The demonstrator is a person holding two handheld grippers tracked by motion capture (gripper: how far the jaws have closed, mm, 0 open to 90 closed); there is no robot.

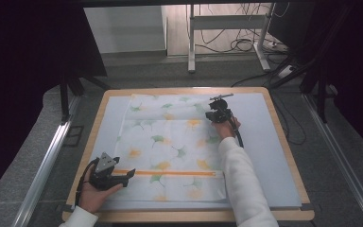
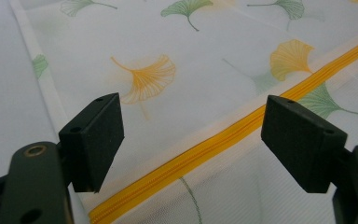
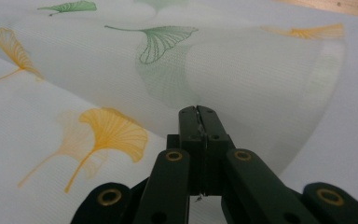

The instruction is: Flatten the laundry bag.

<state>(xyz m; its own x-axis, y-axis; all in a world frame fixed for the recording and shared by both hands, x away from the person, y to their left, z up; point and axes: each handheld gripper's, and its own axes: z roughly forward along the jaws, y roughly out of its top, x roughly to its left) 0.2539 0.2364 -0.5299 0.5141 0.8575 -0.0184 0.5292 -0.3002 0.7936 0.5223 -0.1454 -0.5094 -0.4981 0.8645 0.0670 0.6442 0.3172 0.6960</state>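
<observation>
A white mesh bag [image 1: 170,142] printed with green and yellow ginkgo leaves lies flat on the pale blue mat [image 1: 264,142]. An orange zipper [image 1: 170,173] runs across its near part. My left gripper [image 1: 128,178] rests at the zipper's left end. In the left gripper view it [image 2: 191,140] stands open, its jaws on either side of the zipper [image 2: 223,140] and apart from it. My right gripper [image 1: 213,115] is at the bag's far right part. In the right gripper view it [image 3: 198,112] is shut on the mesh [image 3: 237,70], which curls up in a raised fold.
The mat lies on a wooden table [image 1: 189,216] with rounded corners. Bare mat runs along the bag's left and right sides. Past the table's far edge, a metal desk frame [image 1: 191,42] and cables [image 1: 241,45] stand on the floor. Metal rails [image 1: 47,161] flank the table.
</observation>
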